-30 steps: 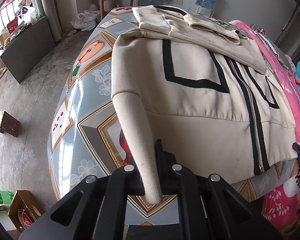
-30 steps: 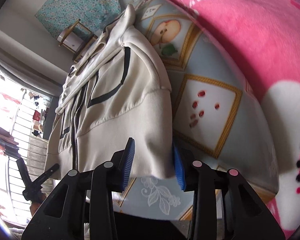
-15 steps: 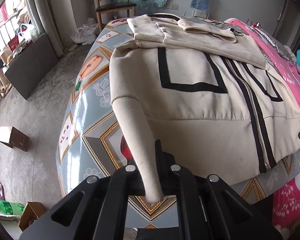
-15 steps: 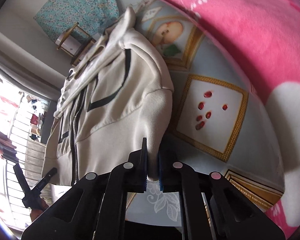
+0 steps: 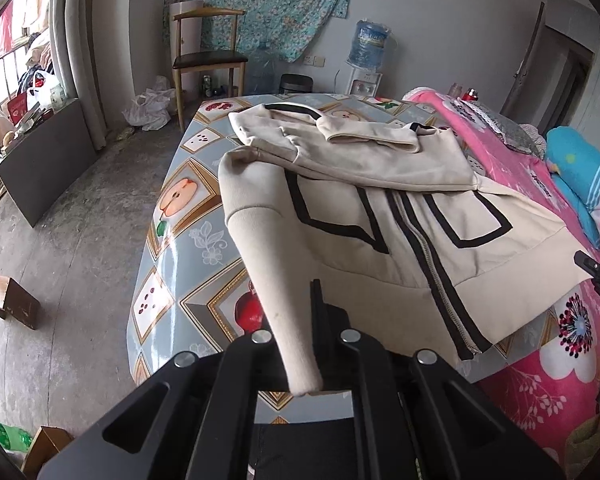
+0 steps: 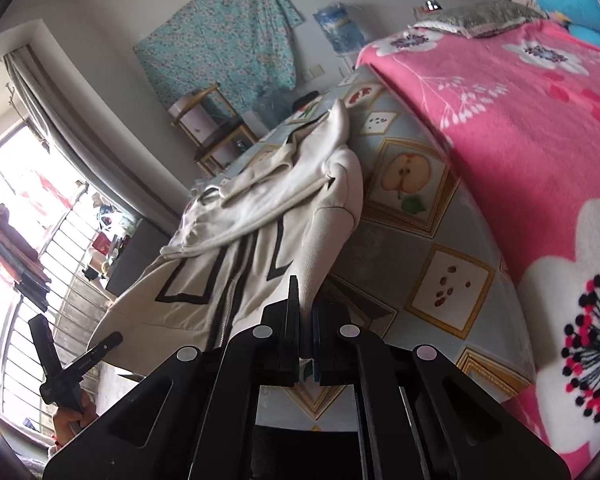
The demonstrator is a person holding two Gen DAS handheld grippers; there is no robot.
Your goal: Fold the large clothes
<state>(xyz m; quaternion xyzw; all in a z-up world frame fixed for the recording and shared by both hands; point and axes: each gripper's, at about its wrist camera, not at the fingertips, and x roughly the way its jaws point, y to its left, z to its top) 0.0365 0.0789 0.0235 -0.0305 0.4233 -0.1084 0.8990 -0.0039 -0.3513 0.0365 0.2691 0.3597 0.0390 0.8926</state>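
Observation:
A cream zip jacket with black stripes (image 5: 364, 216) lies on a table with a fruit-patterned cloth (image 5: 180, 200); its sleeves and hood are folded across the top. My left gripper (image 5: 300, 336) is shut on the jacket's near left hem corner, lifted clear of the table. My right gripper (image 6: 306, 320) is shut on the other hem corner of the jacket (image 6: 260, 240), also raised. The right gripper shows at the right edge of the left wrist view (image 5: 598, 276), and the left one at the lower left of the right wrist view (image 6: 66, 368).
A bed with a pink flowered blanket (image 6: 520, 140) adjoins the table. A wooden chair (image 5: 208, 52) and water jugs (image 5: 366, 46) stand at the far wall. Cardboard boxes (image 5: 10, 300) sit on the concrete floor to the left.
The right gripper closed on the hem corner, having been open around it. Both grippers rose and pulled back, lifting the jacket's near edge.

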